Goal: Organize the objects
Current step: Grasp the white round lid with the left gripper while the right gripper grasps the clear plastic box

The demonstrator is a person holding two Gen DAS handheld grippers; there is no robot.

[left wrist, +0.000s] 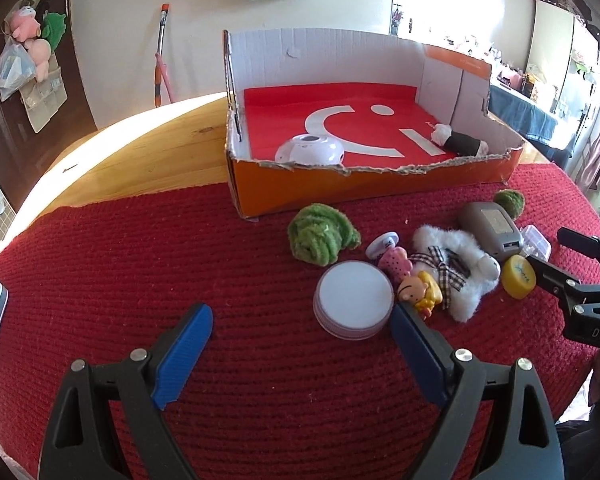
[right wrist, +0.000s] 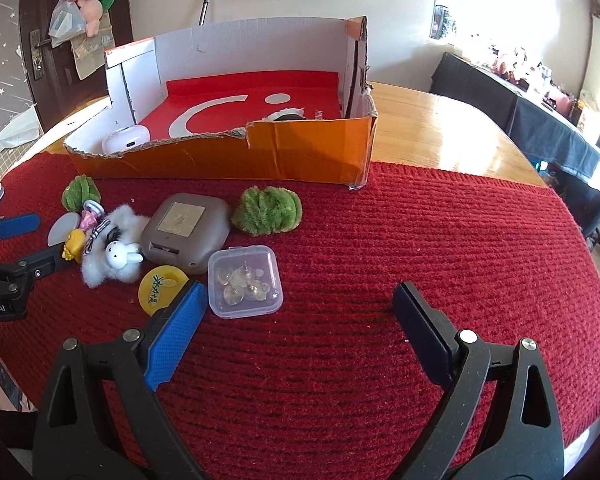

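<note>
Two things already lie in the box (left wrist: 380, 188): a white dome (left wrist: 310, 148) at its near left corner and a small dark plush (left wrist: 460, 142) on the right side of its red floor. The rest sit in a cluster on the red mat (left wrist: 180, 260) just in front of the box: a white lid (left wrist: 354, 300), two green pom-poms (left wrist: 320, 236), a fluffy rabbit (right wrist: 118, 254), a little doll (left wrist: 418, 294), a grey case (right wrist: 184, 232), a yellow cap (right wrist: 160, 286) and a clear box (right wrist: 244, 282) of small bits.

Both grippers hang over the mat, tilted down, and neither holds anything. The left gripper (left wrist: 302, 324) stands wide open, its right fingertip just beside the lid and the doll, while the lid lies mostly ahead of the gap rather than inside it. The right gripper (right wrist: 300, 300) is spread just as wide, with its left finger (right wrist: 180, 320) close against the yellow cap and the clear box, and bare mat between the tips.

I'd say this is the reach before a pick. For the left, the lid looks nearest: it needs to slide forward and a bit right to straddle the rim, then close. The lid is low and flat, so the tips must get right down to the mat.
</note>
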